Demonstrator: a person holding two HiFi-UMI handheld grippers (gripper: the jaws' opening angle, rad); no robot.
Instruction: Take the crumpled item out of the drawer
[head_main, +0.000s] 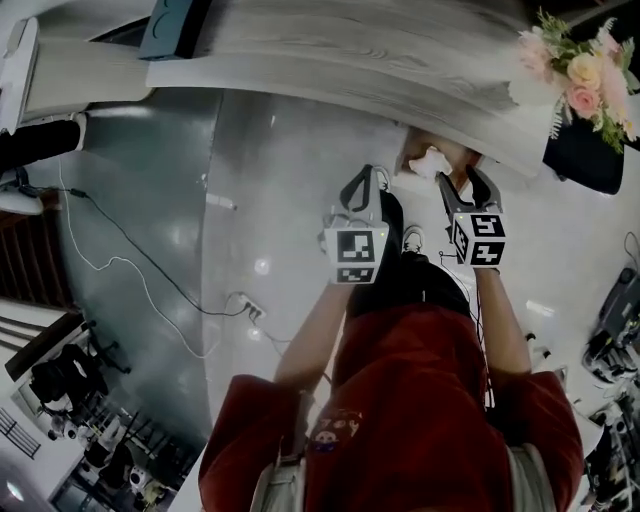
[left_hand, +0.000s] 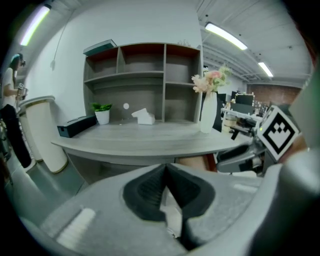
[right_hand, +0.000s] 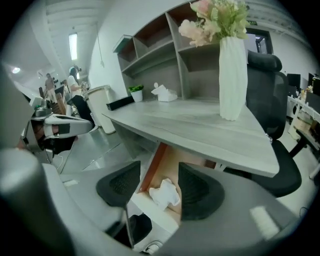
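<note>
The person in the red shirt stands with both forearms stretched forward and down, the two tools side by side and pointing to the desk (head_main: 330, 45). The left gripper (left_hand: 165, 170) is over the floor, just left of the drawer (right_hand: 172, 157). Its pads are pressed together at the tips and nothing is between them. The right gripper (right_hand: 159, 165) is a little more forward, tilted down above the open drawer. Its jaws stand wide apart and they hold nothing.

Between these jaws, lower down, lies the crumpled item (right_hand: 165, 192). It is a white lump on the orange-brown bottom of the drawer, close to the white front wall. The jaws do not touch it. It has no clear point. From the head view it looks a little longer from left to right, across the drawer, but I cannot say this for sure.

The drawer comes out from under the grey wooden desk, at its right end. On the desk above stands a white vase (right_hand: 232, 80) with pink flowers (right_hand: 215, 17). A black chair (right_hand: 272, 100) is right of it. Far behind, a shelf unit (left_hand: 145, 80) stands on the desk against the wall.
</note>
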